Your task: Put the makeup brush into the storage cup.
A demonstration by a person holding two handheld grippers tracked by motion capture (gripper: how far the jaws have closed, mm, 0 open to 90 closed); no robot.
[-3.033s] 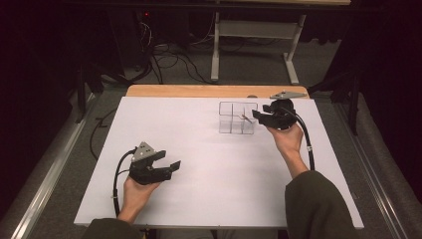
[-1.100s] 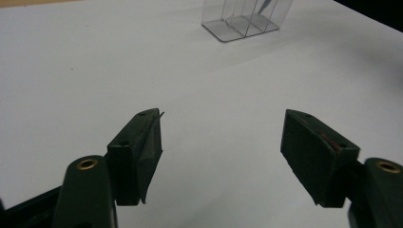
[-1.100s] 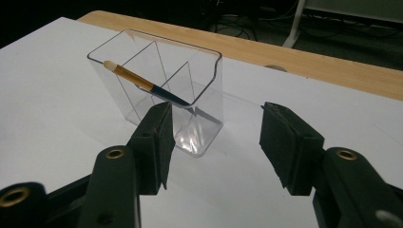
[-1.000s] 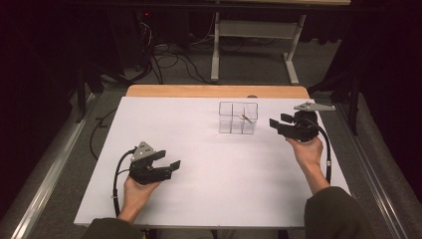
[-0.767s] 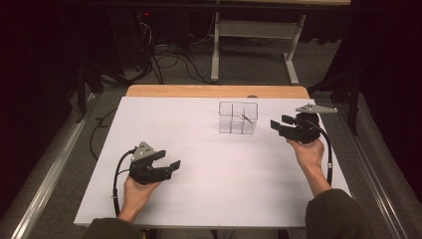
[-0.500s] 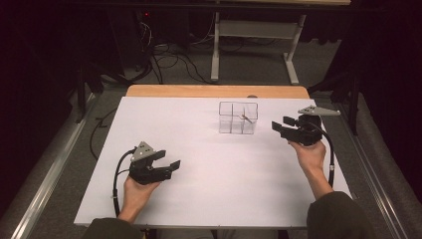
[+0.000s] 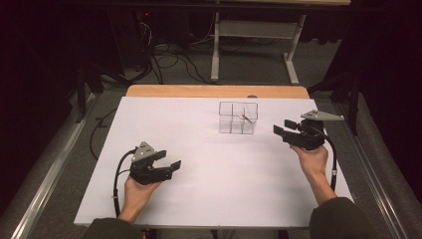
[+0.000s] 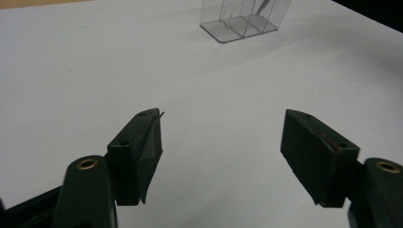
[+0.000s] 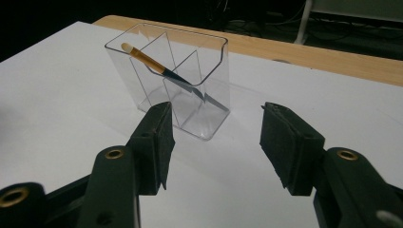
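Your white table (image 7: 214, 199) carries a clear divided organizer (image 7: 238, 118) near the middle of its far edge, standing upright. Your right hand-held gripper (image 7: 284, 128) sits just right of the organizer, near the right edge, jaws released and holding nothing. Your left hand-held gripper (image 7: 168, 162) rests toward the near left corner, jaws apart and empty too. A small brush (image 9: 157, 66) leans tilted inside one organizer compartment.
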